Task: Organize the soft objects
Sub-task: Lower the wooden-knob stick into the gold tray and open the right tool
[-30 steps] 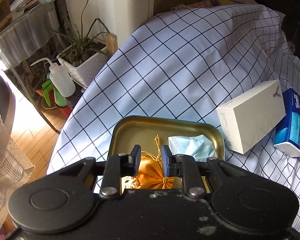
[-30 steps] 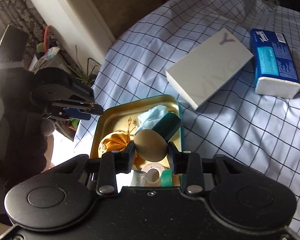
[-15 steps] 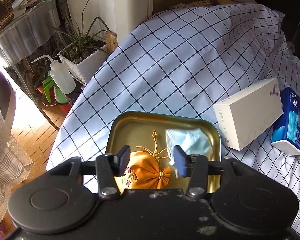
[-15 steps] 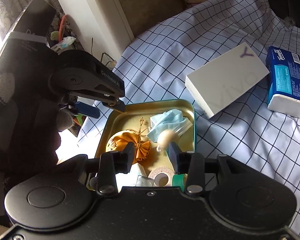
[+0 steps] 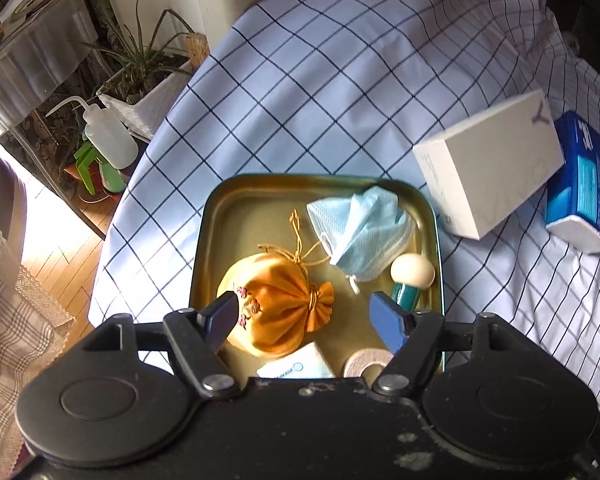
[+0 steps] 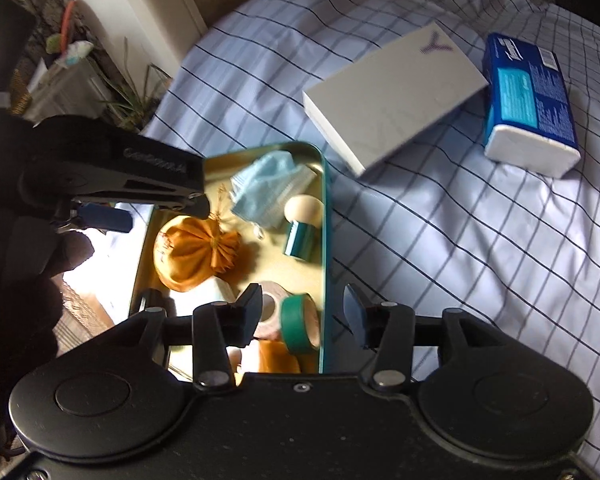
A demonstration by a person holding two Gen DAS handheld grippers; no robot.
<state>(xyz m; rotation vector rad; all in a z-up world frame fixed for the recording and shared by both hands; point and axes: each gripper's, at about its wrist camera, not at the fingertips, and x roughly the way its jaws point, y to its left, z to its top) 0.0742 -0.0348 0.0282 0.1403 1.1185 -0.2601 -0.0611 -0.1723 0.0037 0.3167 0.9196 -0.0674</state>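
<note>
A gold tin [image 5: 436, 216] with a teal rim lies on the checked cloth. It holds an orange drawstring pouch [image 5: 276, 304], a blue face mask [image 5: 360, 232], a cream-headed puff with a teal handle [image 5: 412, 272], a beige tape roll [image 5: 366, 364] and a white packet [image 5: 300, 364]. My left gripper [image 5: 306, 316] hovers over the pouch, its jaws opening, its pads touching nothing. In the right wrist view my right gripper [image 6: 303, 306] hangs above a green tape roll [image 6: 300, 320] at the tin's near right rim [image 6: 326, 240]. Its jaws are opening too, with nothing gripped.
A white box [image 5: 488, 168] and a blue tissue pack [image 5: 584, 184] lie on the cloth right of the tin. Beyond the cloth's left edge stand a potted plant [image 5: 140, 92], a squeeze bottle [image 5: 108, 136] and a side table. A dark-gloved hand [image 6: 40, 248] carries the left gripper.
Both grippers have gone from shut to open. The puff left the right gripper and now lies in the tin. The mask came away from the left gripper and rests in the tin.
</note>
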